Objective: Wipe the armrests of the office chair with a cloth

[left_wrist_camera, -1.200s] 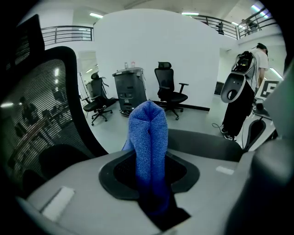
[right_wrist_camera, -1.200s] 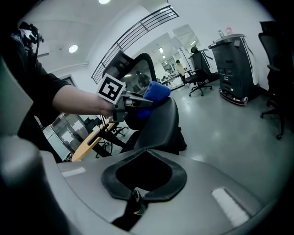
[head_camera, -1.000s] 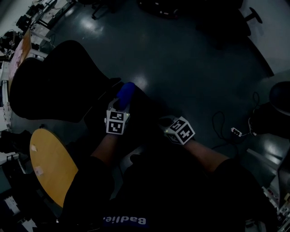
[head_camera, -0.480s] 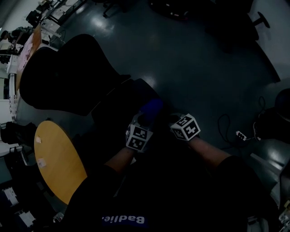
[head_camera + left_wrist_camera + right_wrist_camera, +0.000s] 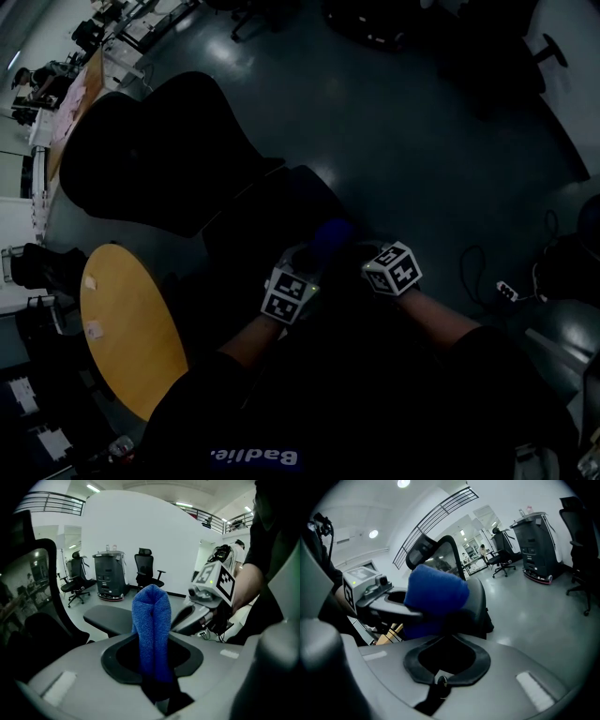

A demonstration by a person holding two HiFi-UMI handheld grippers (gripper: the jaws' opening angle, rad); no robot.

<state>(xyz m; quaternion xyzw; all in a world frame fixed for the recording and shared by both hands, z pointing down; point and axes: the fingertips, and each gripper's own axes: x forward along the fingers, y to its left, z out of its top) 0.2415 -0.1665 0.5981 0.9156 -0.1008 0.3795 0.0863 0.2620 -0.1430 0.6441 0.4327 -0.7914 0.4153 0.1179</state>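
I have the left gripper [image 5: 156, 686] clamped on the folded blue cloth [image 5: 151, 630], which stands up from its jaws before the grey armrest [image 5: 108, 618] of the chair [image 5: 150, 155]. The right gripper [image 5: 439, 681], jaws together and empty, sits just beside it.

An open-plan office or lab hall. A black high-backed office chair [image 5: 155, 155] stands on a glossy dark grey floor [image 5: 394, 122], with a round yellow wooden table [image 5: 127, 328] just beside it and cluttered desks [image 5: 66, 84] behind it. Beyond the chair are white walls, a dark grey wheeled cabinet [image 5: 110, 575], more black swivel chairs [image 5: 147, 571] and a railed mezzanine [image 5: 51, 501].
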